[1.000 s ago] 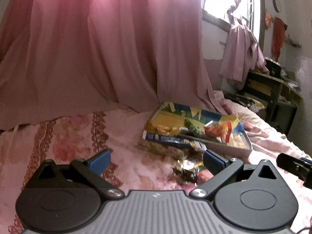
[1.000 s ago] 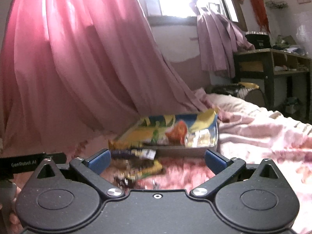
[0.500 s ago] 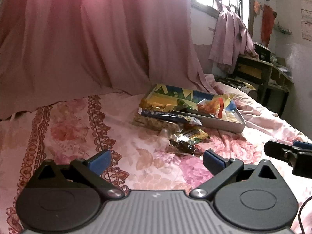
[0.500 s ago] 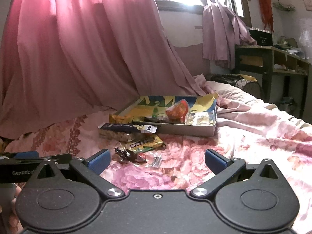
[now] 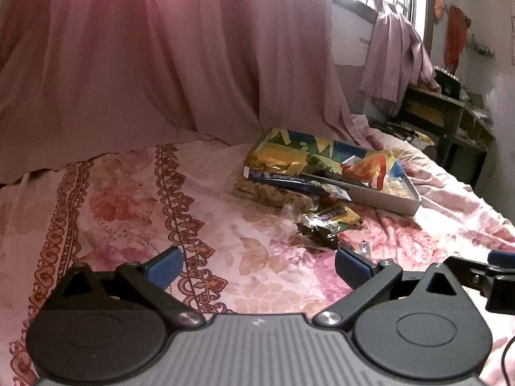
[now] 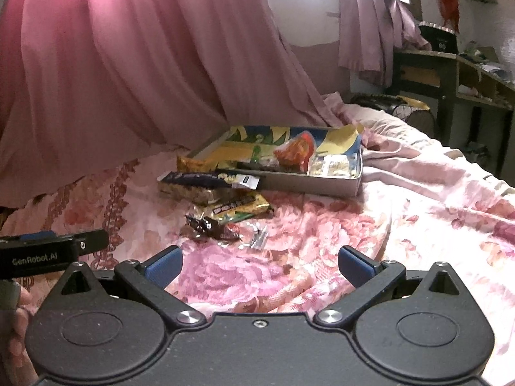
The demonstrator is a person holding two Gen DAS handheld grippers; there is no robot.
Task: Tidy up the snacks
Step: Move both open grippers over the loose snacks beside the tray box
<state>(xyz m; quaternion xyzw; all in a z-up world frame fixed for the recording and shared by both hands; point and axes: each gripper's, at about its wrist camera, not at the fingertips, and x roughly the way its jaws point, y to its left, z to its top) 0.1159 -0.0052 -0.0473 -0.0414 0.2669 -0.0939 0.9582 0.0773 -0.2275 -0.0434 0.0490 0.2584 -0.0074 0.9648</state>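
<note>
A shallow tray point(image 5: 399, 204) point(image 6: 309, 185) with a colourful lining stands on the bed and holds several snack packets, among them an orange-red one point(image 6: 297, 149). A dark blue packet point(image 6: 206, 179) lies over its near left corner on a granola-like bar point(image 6: 190, 193). A yellow-green packet point(image 6: 241, 207), a dark brown wrapper point(image 6: 212, 226) and a small silver wrapper point(image 6: 257, 239) lie loose on the bedspread in front. My left gripper point(image 5: 257, 265) and right gripper point(image 6: 259, 263) are open and empty, short of the loose snacks.
The bed has a pink floral spread point(image 5: 128, 212). Pink curtains point(image 5: 161, 64) hang behind. A dark wooden shelf unit point(image 6: 450, 87) stands at the far right beside the bed. The left gripper's finger shows at the left edge of the right wrist view point(image 6: 51, 251).
Both grippers have pulled back and tilted down over the last second, so more bedspread and the loose snacks now show. Both stay open. The snacks have not moved.
</note>
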